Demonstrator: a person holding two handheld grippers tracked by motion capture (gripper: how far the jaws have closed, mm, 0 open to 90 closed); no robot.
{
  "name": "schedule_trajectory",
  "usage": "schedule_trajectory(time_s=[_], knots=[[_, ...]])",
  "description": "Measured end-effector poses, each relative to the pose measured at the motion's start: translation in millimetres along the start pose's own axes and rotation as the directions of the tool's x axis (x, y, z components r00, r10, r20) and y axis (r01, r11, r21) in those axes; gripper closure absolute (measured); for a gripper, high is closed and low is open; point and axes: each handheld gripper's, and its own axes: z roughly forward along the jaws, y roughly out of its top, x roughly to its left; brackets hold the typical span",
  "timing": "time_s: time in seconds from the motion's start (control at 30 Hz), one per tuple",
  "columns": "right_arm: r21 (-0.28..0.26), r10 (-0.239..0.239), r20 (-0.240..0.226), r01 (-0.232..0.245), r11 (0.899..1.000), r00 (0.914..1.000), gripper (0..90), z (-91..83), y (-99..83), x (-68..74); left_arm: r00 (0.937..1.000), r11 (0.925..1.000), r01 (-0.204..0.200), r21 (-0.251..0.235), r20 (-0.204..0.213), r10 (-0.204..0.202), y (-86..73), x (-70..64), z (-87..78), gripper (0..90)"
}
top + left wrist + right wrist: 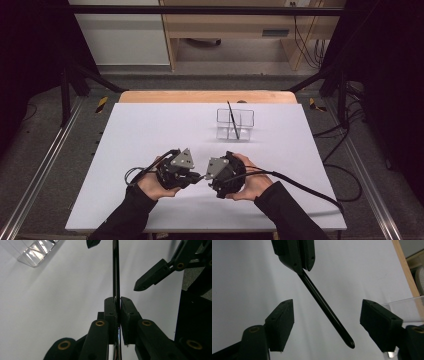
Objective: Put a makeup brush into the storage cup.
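A slim black pen (115, 275) is clamped between the jaws of my left gripper (118, 300), its free end pointing away. In the right gripper view that pen (324, 307) slants down from the left gripper (303, 265) and ends between the two spread jaws of my right gripper (327, 322), touching neither. From above, the left gripper (192, 176) and the right gripper (212, 179) face each other tip to tip near the table's front middle. A clear divided holder (235, 123) stands farther back with another black pen (232, 120) leaning in it.
The white table top (150, 130) stretches wide to the left and right of the hands. The clear holder (35, 252) appears at the upper left of the left gripper view and at the right edge (404, 305) of the right gripper view. Cables trail from both grippers toward the front right.
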Motion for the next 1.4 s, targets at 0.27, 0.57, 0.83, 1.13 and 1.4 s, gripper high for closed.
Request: schedule_trajectory(time_s=[0.27,0.57,0.83,1.13,1.4], knots=[[-0.001,-0.059,0.003,0.059,0.998,0.9983,37.8,-0.1,2.7,2.9,0.9997,0.9998,-0.018,0.006,0.014,0.018,-0.1,0.1,0.3,83.3],[-0.002,-0.106,-0.008,0.106,0.994,0.9943,50.0,1.0,2.5,5.1,0.9996,0.9998,-0.019,0.005,0.020,0.019,-0.4,-0.1,1.7,83.3],[-0.009,-0.149,-0.020,0.149,0.989,0.9887,58.3,3.6,3.6,7.2,0.9996,0.9998,-0.017,0.003,0.024,0.017,-0.3,0.2,0.6,83.3],[0.001,-0.200,-0.023,0.200,0.980,0.9796,66.6,6.2,7.1,7.9,0.9993,0.9999,-0.012,-0.006,0.036,0.013,-0.3,-0.9,-0.1,83.3],[-0.002,-0.226,-0.031,0.226,0.974,0.9736,73.6,7.2,8.1,8.7,0.9991,0.9999,-0.015,-0.003,0.040,0.015,-0.1,-1.3,-0.3,83.3]])
